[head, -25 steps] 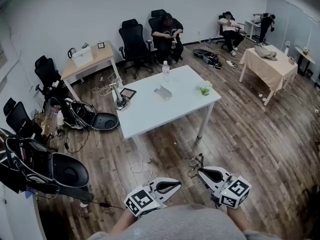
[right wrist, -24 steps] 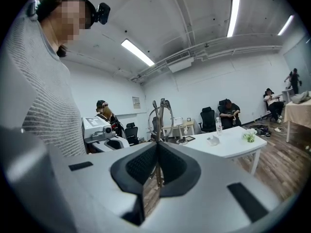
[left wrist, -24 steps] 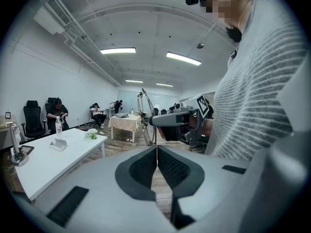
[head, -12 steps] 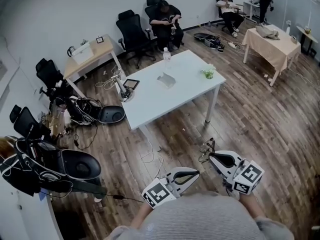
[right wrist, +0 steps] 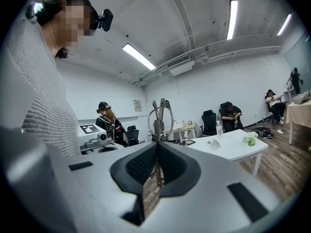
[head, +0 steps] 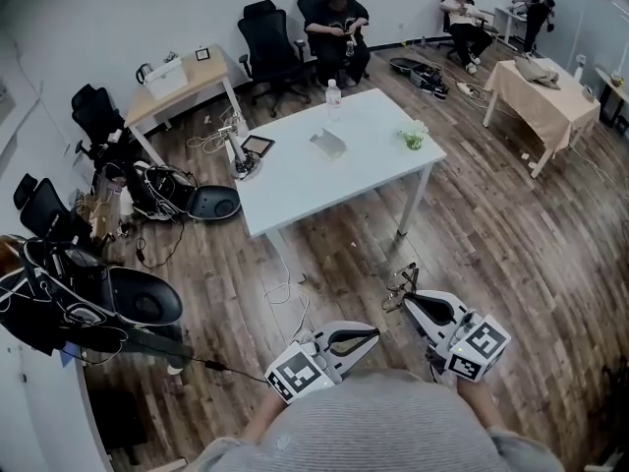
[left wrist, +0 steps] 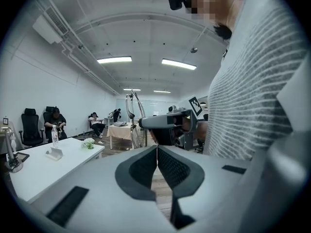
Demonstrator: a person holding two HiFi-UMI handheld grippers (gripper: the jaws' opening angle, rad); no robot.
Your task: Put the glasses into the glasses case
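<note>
Holding thin wire-framed glasses point(right wrist: 160, 114) pinched in the right gripper point(right wrist: 158, 154), a person stands well apart from the white rectangular table point(head: 295, 195)
The left gripper point(left wrist: 157, 152) is pressed together on nothing. A small pale object point(head: 327, 144) on the table may be the case; the approach wants a level, steady grip

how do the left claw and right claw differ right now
The right claw is shut on the glasses; the left claw is shut with nothing between its jaws. In the head view the left claw points up and right in the picture, the right claw up and left, so they angle toward each other. Both are shut and sit over the wood floor, short of the white table.
</note>
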